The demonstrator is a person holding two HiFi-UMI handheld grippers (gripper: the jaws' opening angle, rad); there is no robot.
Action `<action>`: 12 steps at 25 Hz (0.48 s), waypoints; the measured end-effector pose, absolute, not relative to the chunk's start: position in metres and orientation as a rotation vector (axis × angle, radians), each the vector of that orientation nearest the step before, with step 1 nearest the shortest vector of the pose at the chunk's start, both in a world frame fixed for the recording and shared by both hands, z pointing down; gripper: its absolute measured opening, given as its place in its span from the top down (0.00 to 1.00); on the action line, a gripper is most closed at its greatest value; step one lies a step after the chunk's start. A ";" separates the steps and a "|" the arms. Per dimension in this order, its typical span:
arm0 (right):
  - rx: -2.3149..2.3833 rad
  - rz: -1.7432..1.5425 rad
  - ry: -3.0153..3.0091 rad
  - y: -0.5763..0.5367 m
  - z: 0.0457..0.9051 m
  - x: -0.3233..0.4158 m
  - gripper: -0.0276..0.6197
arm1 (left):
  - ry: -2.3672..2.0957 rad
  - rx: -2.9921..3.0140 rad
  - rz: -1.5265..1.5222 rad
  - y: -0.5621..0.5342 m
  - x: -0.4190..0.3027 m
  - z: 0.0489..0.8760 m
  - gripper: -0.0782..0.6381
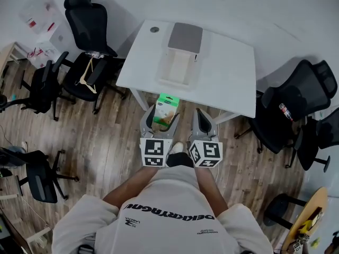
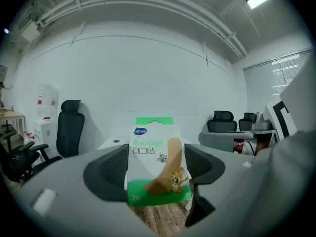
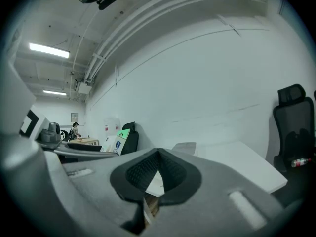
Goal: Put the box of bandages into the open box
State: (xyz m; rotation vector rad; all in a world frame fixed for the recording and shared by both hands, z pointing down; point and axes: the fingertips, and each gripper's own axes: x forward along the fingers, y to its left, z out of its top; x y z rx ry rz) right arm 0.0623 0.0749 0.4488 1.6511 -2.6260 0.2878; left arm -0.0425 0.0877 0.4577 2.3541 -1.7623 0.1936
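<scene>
Steadiness mattered: the left gripper [image 1: 160, 119] pinched the bandage box [image 2: 157, 157] upright, frame centre (right gripper [image 3: 158, 174] jaws pressed together, empty). A level carry suited the open box [image 1: 177, 67], upper centre on the table [image 1: 228, 78].

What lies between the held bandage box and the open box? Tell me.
Only bare table edge separates bandage box and open box, in the head view.

Left gripper [image 1: 160, 121] clamps bandage box [image 1: 167, 106]; right gripper [image 1: 204, 119] (alongside) seems closed.
</scene>
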 end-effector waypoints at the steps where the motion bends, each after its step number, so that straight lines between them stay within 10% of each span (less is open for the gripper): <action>1: 1.646 0.295 -2.623 0.066 0.450 0.064 0.96 | -1.763 2.350 0.199 0.078 -0.041 0.458 0.39; 12: 1.601 0.354 -2.621 -0.020 0.450 0.079 0.96 | -1.778 2.295 0.256 -0.004 -0.029 0.458 0.39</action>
